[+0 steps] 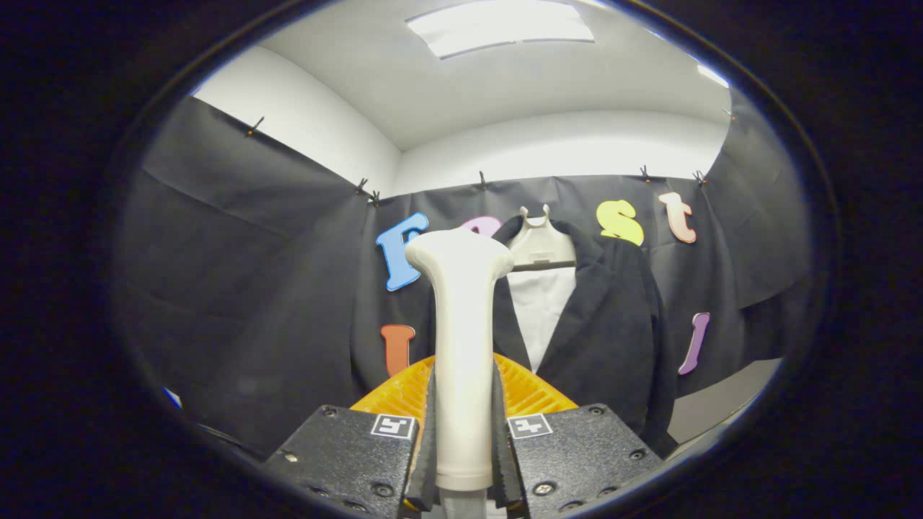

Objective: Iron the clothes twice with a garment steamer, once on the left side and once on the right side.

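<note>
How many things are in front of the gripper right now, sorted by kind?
Garment steamer, clamped between both fingers of the gripper: 1
Dark jacket, hanging beyond the steamer: 1
White shirt inside the jacket: 1
Hanger: 1
Total: 4

**Plastic, cloth and a smooth handle**

We see the garment steamer as smooth cream plastic with a soft sheen, clamped between the gripper, whose fingers press its handle. The jacket looks like matt, slightly napped dark cloth over a plain white shirt. The hanger seems matt plastic, though it is small here.
</note>
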`<state>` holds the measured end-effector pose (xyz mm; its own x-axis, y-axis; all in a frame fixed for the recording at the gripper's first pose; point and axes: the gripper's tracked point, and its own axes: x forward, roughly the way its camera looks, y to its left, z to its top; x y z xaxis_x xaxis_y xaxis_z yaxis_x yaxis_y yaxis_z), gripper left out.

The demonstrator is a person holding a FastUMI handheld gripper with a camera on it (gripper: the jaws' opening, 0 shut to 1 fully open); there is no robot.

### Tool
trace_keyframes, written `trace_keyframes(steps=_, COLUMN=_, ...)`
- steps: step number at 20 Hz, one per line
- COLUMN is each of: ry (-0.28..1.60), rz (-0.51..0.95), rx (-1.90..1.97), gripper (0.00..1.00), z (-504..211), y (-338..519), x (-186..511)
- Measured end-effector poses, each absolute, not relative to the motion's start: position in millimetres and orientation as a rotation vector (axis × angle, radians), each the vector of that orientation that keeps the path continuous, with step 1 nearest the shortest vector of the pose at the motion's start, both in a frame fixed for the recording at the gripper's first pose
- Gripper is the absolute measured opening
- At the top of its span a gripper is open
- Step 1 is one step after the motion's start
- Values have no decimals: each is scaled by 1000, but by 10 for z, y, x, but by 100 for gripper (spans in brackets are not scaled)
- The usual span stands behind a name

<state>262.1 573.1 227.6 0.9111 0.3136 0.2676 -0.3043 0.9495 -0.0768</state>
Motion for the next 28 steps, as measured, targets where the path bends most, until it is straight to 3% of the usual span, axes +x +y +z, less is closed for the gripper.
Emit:
trace_keyframes(steps=10, ry=-350, rz=281, rx=-107, gripper=34, z=2681, y=6065, x=3377)
trace_keyframes(steps=16, ry=-275, rz=255, rx=-120, gripper=33, z=2410, y=5910, x=3775)
trace_keyframes(steps=28, ry=-153, rz=243, rx=-157, gripper=34, z=1642, y=5573, x=3754)
